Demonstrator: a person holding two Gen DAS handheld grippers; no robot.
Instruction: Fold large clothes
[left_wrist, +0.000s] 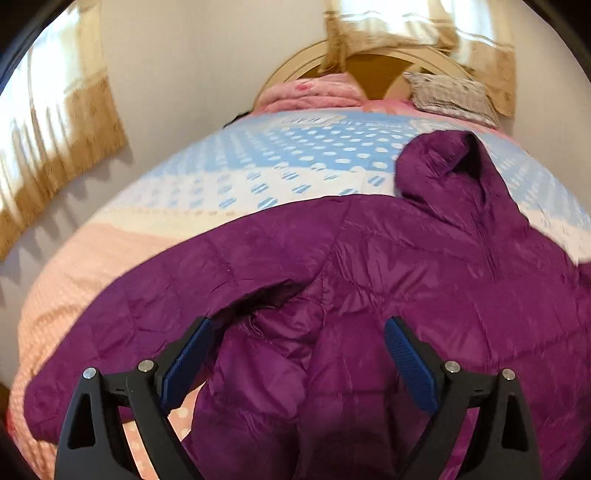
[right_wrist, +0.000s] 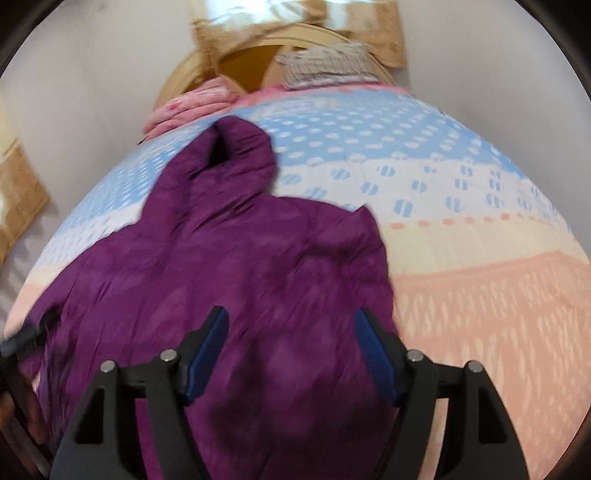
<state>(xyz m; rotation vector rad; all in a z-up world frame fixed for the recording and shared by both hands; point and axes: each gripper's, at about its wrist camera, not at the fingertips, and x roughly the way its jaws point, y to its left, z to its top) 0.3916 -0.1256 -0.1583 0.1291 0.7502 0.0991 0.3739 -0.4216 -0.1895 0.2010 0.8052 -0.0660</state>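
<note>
A purple quilted hooded jacket lies spread on the bed, hood pointing to the headboard. Its left sleeve stretches out to the left. My left gripper is open, hovering over the jacket's left side near the armpit, holding nothing. In the right wrist view the same jacket lies below my right gripper, which is open and empty above the jacket's lower right part. The left gripper shows blurred at that view's left edge.
The bed has a blue, white and peach dotted cover. A folded pink blanket and a grey patterned pillow lie by the wooden headboard. Curtains hang on the left wall.
</note>
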